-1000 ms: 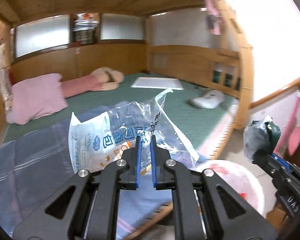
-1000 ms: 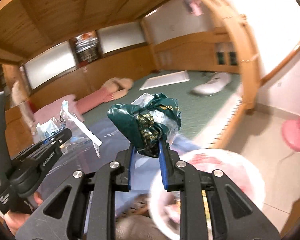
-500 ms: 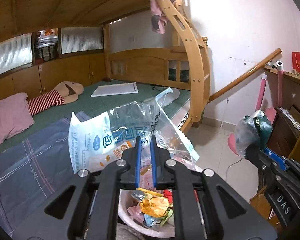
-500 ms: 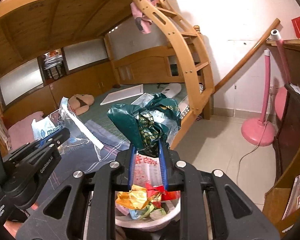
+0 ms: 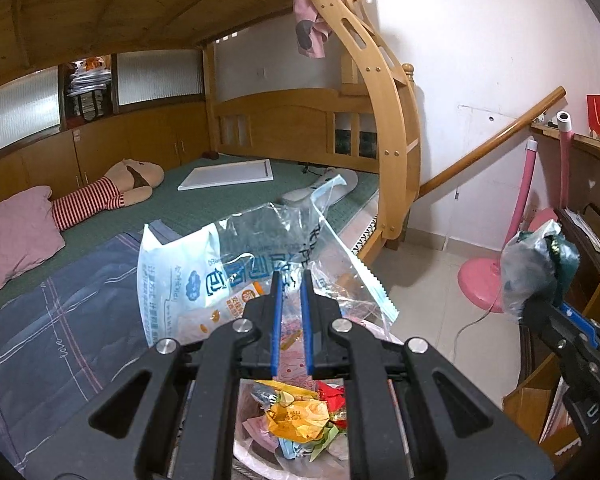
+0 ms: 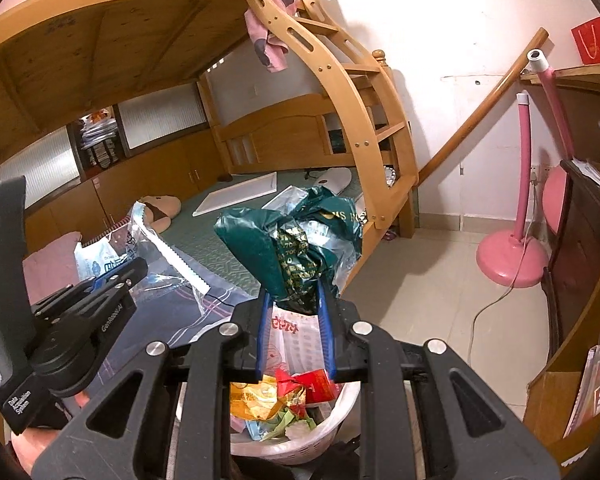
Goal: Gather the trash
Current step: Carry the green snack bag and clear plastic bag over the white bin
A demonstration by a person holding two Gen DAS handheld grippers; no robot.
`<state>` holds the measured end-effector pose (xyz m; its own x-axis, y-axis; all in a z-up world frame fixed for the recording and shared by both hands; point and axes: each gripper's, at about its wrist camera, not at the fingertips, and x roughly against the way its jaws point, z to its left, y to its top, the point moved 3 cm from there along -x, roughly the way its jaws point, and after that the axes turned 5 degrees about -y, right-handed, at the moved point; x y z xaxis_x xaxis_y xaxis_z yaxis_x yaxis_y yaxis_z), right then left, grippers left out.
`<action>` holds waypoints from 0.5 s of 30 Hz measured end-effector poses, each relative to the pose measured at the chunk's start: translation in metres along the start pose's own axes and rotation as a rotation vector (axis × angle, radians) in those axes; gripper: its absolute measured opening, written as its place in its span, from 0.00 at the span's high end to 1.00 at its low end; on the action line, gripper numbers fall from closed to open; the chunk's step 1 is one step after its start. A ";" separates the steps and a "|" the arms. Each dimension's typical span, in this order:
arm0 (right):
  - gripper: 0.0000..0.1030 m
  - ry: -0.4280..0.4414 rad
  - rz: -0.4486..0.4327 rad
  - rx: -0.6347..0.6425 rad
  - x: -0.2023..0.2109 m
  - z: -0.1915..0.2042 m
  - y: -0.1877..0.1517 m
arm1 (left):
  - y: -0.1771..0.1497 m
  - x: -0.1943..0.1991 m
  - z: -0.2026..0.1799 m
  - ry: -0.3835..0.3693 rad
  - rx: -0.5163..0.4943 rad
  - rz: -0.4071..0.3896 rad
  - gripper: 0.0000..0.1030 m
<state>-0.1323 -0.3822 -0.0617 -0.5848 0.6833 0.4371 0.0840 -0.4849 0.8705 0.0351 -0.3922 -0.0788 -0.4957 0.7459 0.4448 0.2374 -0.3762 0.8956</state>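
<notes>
Wrappers clamped in both grippers above bin (image 6: 296,446).

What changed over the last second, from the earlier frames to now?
Both hands swung away from the bed until the trash basket sits below them. The left gripper stays shut on the clear wrapper, the right gripper on the green wrapper; nothing was dropped.
</notes>
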 end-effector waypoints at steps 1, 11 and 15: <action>0.78 -0.002 0.000 -0.002 0.000 0.001 0.000 | 0.000 -0.002 -0.001 -0.003 -0.003 0.002 0.90; 0.78 -0.009 0.013 -0.006 -0.002 0.005 -0.003 | -0.003 -0.003 -0.002 -0.005 -0.030 -0.007 0.90; 0.78 -0.006 0.035 0.001 -0.010 0.009 -0.005 | -0.007 0.003 0.003 0.002 -0.035 -0.017 0.90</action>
<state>-0.1196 -0.3818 -0.0687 -0.5770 0.6692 0.4682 0.1047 -0.5079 0.8550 0.0343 -0.3863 -0.0838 -0.5011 0.7513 0.4294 0.1997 -0.3824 0.9021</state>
